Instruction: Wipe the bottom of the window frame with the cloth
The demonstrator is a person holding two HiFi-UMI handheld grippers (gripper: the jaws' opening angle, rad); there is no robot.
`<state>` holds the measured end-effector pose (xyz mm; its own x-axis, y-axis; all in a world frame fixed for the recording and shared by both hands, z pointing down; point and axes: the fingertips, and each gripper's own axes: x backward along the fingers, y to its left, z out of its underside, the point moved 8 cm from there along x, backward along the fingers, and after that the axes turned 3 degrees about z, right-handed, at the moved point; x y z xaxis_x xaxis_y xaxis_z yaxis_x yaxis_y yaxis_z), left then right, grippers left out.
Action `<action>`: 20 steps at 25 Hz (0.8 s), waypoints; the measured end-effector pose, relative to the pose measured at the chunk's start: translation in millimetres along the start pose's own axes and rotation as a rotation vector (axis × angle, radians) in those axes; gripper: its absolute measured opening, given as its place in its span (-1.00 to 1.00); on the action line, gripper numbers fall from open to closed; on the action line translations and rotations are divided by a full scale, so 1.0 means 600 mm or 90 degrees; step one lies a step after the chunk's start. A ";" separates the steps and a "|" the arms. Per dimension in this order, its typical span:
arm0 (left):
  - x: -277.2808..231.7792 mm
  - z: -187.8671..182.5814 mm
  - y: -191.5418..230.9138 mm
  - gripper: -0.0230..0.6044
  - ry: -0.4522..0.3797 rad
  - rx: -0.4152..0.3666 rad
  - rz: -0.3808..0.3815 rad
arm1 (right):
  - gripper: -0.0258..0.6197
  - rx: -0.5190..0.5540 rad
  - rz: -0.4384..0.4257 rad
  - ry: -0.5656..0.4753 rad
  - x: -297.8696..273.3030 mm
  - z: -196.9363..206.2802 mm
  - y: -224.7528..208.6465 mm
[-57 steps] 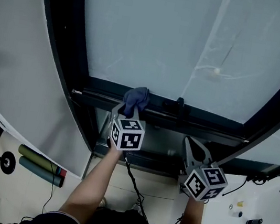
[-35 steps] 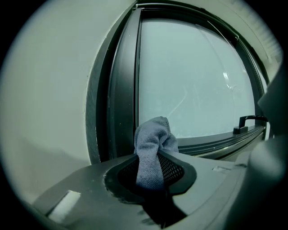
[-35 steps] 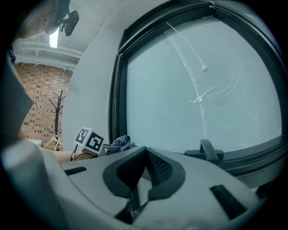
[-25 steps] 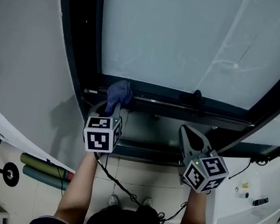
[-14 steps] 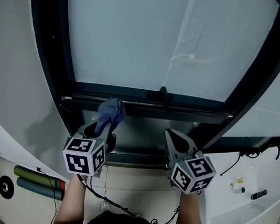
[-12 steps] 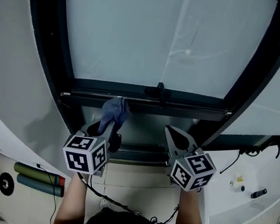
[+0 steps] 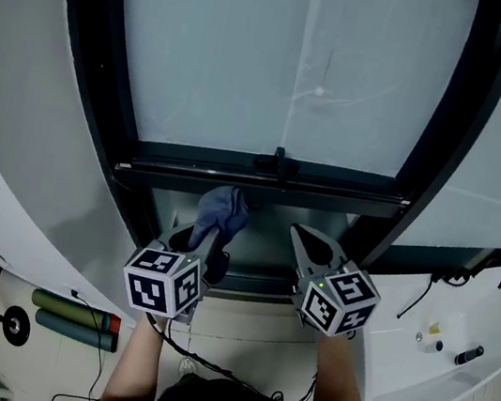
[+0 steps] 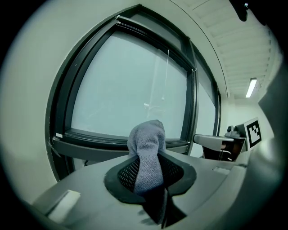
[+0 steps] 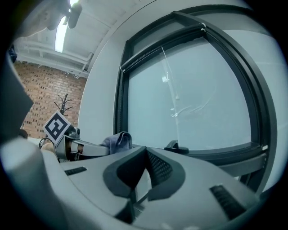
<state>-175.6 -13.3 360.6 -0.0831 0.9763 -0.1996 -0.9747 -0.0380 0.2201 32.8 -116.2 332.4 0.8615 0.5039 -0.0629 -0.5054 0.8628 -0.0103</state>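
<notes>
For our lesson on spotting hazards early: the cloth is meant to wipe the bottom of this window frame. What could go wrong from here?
1. The cloth is a bunched wad pinched in the left tongs; only its tip may meet the bottom rail, leaving strips unwiped.
2. The handle stands up from that rail to the cloth's right; a sweep that way could snag.
3. The shut right tongs hang close beside and might get bumped.

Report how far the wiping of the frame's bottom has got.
Done: the cloth is clamped in the left gripper. In hand: it is held by the frame's bottom rail, left of the latch; contact can't be told. Left: the wipe along the rail. The right gripper idles, shut.
</notes>
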 end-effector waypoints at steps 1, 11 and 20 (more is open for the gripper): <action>0.001 0.001 -0.002 -0.66 0.002 -0.002 0.000 | -0.92 0.004 -0.005 0.000 0.001 0.000 0.002; 0.009 0.000 -0.014 -0.66 0.003 -0.015 0.000 | -0.92 0.019 -0.012 0.002 0.008 -0.006 0.007; 0.014 -0.002 -0.026 -0.66 0.007 -0.029 0.002 | -0.92 0.019 -0.013 0.000 0.009 -0.012 0.008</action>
<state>-161.2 -5.0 354.1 -0.0887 0.9738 -0.2092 -0.9829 -0.0515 0.1770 34.6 -109.8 324.9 0.8715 0.4864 -0.0623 -0.4862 0.8736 0.0185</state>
